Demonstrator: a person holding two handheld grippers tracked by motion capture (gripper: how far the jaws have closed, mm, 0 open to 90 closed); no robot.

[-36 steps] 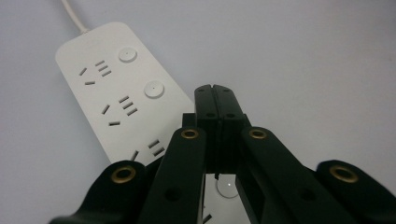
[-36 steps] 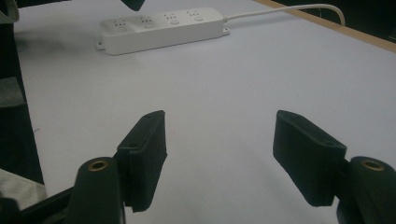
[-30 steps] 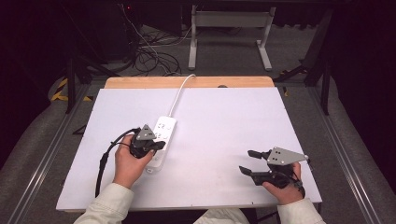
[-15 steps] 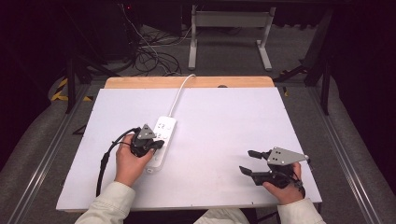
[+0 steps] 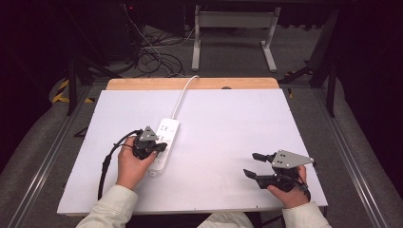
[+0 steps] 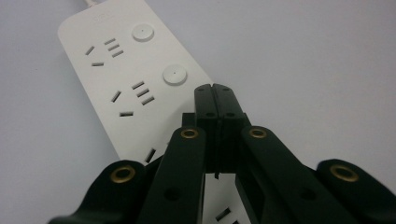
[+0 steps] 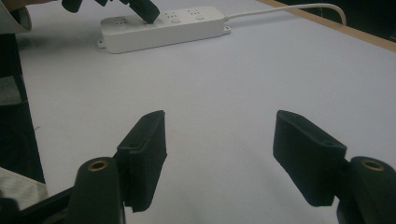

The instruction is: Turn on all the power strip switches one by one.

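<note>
A white power strip (image 5: 163,142) lies on the white table, its cable (image 5: 184,92) running to the far edge. My left gripper (image 5: 159,147) hovers over the strip's middle with both jaws pressed together and nothing between them. In the left gripper view the shut left gripper (image 6: 214,88) points down at the power strip (image 6: 121,79) close to a round switch button (image 6: 174,74). My right gripper (image 5: 253,164) rests near the front right of the table, open. The right gripper view has its two pads (image 7: 144,149) wide apart over bare table, with the power strip (image 7: 163,28) farther off.
The white table top (image 5: 228,123) has a wooden strip (image 5: 142,84) along its far edge. Cables (image 5: 152,57) and a metal stand (image 5: 233,33) sit on the dark floor behind. A black cable (image 5: 107,164) trails from my left gripper.
</note>
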